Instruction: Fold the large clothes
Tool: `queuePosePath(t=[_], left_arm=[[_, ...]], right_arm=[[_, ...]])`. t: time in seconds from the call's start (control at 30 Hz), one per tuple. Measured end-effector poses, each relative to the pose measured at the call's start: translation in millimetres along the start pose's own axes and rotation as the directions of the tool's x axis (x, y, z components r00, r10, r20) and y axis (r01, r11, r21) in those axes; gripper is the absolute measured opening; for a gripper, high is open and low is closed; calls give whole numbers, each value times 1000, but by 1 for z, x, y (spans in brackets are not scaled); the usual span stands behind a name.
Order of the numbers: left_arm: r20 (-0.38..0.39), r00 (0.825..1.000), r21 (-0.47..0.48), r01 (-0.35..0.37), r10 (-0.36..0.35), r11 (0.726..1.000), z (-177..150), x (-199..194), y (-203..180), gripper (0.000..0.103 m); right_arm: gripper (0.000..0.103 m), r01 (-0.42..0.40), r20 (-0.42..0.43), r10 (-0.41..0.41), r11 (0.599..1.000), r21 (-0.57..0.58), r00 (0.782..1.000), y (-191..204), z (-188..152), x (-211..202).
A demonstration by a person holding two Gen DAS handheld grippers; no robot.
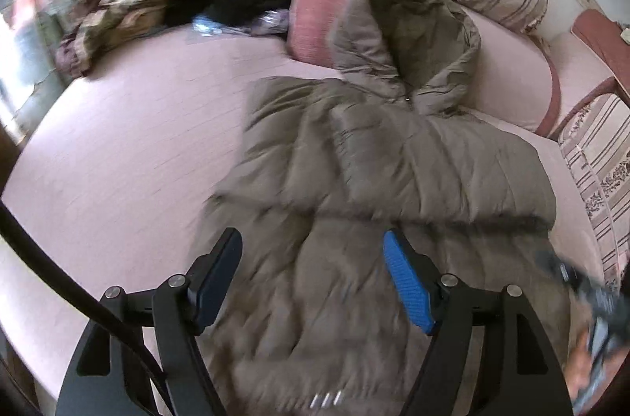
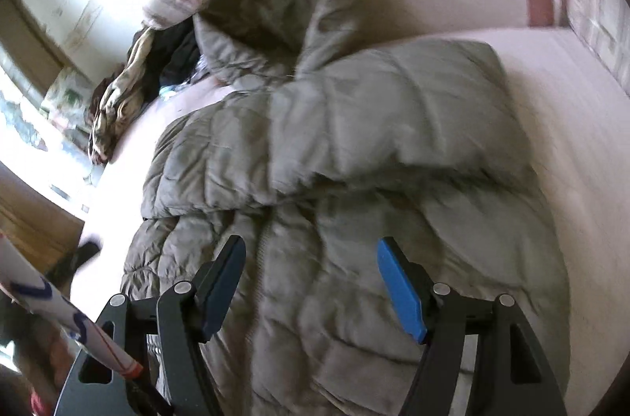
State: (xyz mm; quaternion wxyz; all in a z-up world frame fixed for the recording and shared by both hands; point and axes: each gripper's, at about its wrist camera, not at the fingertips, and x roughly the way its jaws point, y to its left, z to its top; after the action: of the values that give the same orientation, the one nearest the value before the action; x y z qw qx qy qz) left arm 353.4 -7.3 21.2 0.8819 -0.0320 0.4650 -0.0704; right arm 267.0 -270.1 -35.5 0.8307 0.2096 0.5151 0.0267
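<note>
— While both grippers are hanging free over the puffer jacket (image 1: 386, 180), what step am I looking at?

— I'm reading it as mid-fold. The jacket is lying on the pink bed sheet (image 1: 130, 148), hood (image 1: 409, 50) at the far end against the pillows, and both sleeves seem to be lying folded in across the chest, though blur is making that hard to confirm.

— Are you holding anything?

— No. I'm keeping the left gripper (image 1: 313, 282) with its fingers spread apart, nothing between them, above the near half of the jacket. The right gripper (image 2: 311, 288) is likewise spread wide and empty, over the same lower body.

— So what is the next move asking for?

— I'm judging it needs both grippers dropping to the near hem, each pinching a corner, then carrying it toward the hood. The padding is looking thick and slippery, so I'm expecting to bite deep.
</note>
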Motion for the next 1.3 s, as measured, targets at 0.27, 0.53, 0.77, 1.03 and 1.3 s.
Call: queuePosePath(t=[0.27,0.53,0.77,1.03,1.3], left_arm=[[-172,978,-94,105,-120,990,46,111,-16,58],[-135,987,-87,77,-88,993,72,88,-23,16],[-155,988,-119,-22,3,993,79,104,22,17],[-126,989,-53,-87,80,995,66,135,6,31],[-85,986,-5,-141,141,990,57,107,4,43]], right_arm=[[74,63,35,-66,995,82,997,-62,-20,-39],[74,137,58,-147,980,146,987,-104,-11,-47],[74,145,108,-151,988,55,983,-73,22,-28],[74,263,51,-264,965,15,963,-56,51,55],[77,278,12,-279,960,39,960,-64,56,64]])
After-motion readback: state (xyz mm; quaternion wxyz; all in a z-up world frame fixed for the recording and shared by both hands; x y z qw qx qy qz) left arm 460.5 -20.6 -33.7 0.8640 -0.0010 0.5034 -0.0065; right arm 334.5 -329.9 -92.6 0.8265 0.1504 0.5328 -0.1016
